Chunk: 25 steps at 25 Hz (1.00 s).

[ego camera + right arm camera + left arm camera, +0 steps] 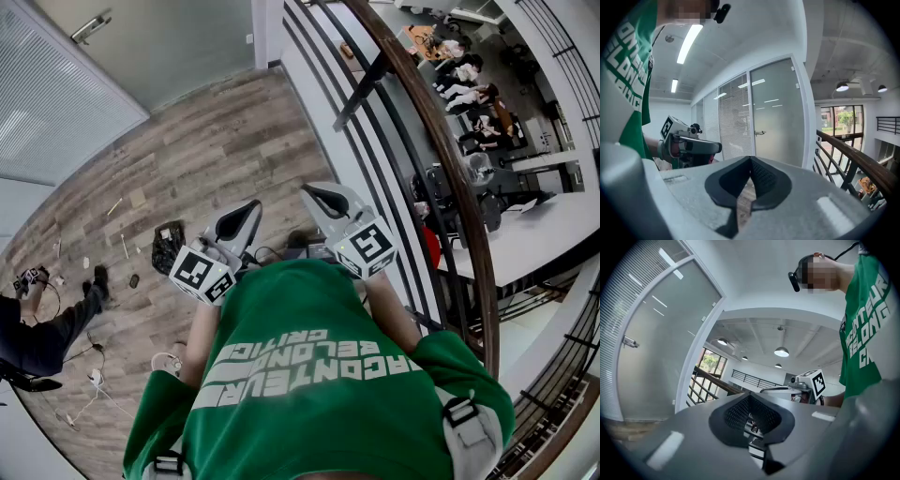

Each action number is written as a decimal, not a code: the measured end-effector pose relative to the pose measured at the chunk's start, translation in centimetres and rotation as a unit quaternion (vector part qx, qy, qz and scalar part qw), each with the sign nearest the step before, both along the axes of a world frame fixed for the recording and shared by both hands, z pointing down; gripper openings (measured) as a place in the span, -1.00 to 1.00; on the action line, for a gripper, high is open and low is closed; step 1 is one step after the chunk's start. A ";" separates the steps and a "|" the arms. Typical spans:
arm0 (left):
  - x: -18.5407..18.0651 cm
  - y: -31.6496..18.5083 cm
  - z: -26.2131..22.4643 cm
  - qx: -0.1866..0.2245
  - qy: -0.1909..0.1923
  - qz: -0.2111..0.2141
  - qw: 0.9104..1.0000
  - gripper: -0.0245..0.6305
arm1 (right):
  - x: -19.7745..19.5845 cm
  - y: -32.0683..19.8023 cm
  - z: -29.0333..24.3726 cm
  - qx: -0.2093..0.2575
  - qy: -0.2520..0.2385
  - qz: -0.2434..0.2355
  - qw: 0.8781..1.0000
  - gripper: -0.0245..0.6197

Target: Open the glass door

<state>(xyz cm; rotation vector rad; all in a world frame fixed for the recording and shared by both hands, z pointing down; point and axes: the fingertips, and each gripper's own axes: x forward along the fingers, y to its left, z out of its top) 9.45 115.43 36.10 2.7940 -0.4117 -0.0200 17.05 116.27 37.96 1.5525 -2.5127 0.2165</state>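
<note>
Right tool (751,164) faces the shut, frosted glass door (776,117).

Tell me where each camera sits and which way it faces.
Head view: person's head, steeply down at the wooden floor; green shirt, left gripper, right gripper show.
Left gripper view: on the left gripper, tilted up past its shut fingers toward ceiling lamps; shirt, right gripper show.
Right gripper view: on the right gripper, toward the glass door; shirt, left gripper show.
Shared: all show the glass door and railing.
</note>
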 end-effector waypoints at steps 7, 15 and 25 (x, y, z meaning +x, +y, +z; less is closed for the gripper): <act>-0.2 0.0 0.3 0.006 0.007 0.008 1.000 -0.87 | 0.1 -0.1 0.3 -0.001 0.003 0.007 1.000 -0.95; -0.8 -0.2 0.4 -0.004 0.008 0.004 1.000 -0.87 | 0.2 -0.5 0.2 -0.001 -0.004 0.014 1.000 -0.95; -0.8 -0.1 0.6 -0.007 0.001 0.007 1.000 -0.87 | 0.6 -0.7 0.4 -0.008 -0.003 0.019 1.000 -0.95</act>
